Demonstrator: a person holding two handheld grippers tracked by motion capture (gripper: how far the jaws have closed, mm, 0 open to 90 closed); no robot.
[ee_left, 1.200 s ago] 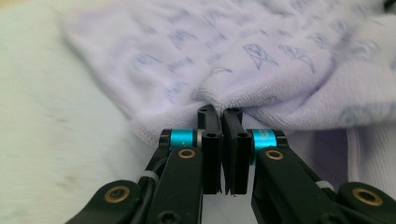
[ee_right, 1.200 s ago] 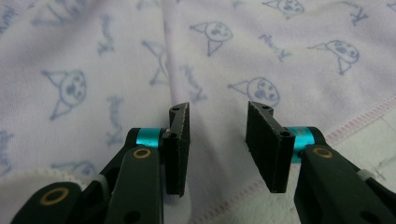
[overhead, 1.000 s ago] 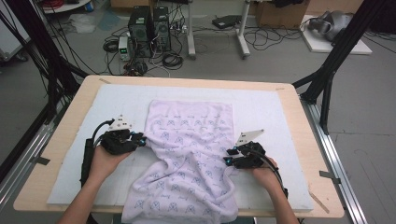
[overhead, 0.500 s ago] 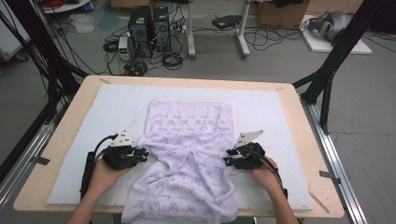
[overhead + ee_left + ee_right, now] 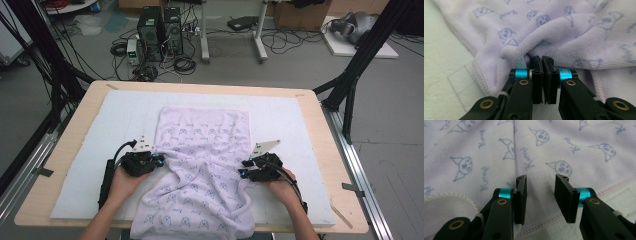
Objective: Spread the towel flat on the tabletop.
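lilac printed towel gathered at both side edges

a lilac terry towel [image 5: 202, 170] printed with small blue cartoon faces and script lies along the middle of the worktop [image 5: 65, 150], on a white padded mat [image 5: 295, 120] that covers most of the wooden top. its far end lies flat and square; the near half is rumpled, with creases running between the two tools, and its near end droops over the worktop's front edge.

the left tool [image 5: 159, 161] sits at the towel's left edge, about halfway along it. its jaws have just been closing, and in the left gripper view the left tool [image 5: 542, 60] has its two black pads nearly together, with a raised fold of the hemmed edge bunched right at their tips; the pads look pinched on that fold, though the cloth between them is mostly hidden. the white mat shows to the left of the hem.

the right tool [image 5: 244, 168] sits at the towel's right edge, opposite the left one. in the right gripper view the right tool [image 5: 541, 185] has its jaws at a middling gap, hovering low over flat cloth, with the stitched hem running across below them and nothing pressed between the pads.

a hand holds each tool from the near side, forearms coming in from the bottom, and a black cable trails back from each.

beyond the worktop, computer towers [image 5: 159, 30] and loose cables lie on the grey floor.
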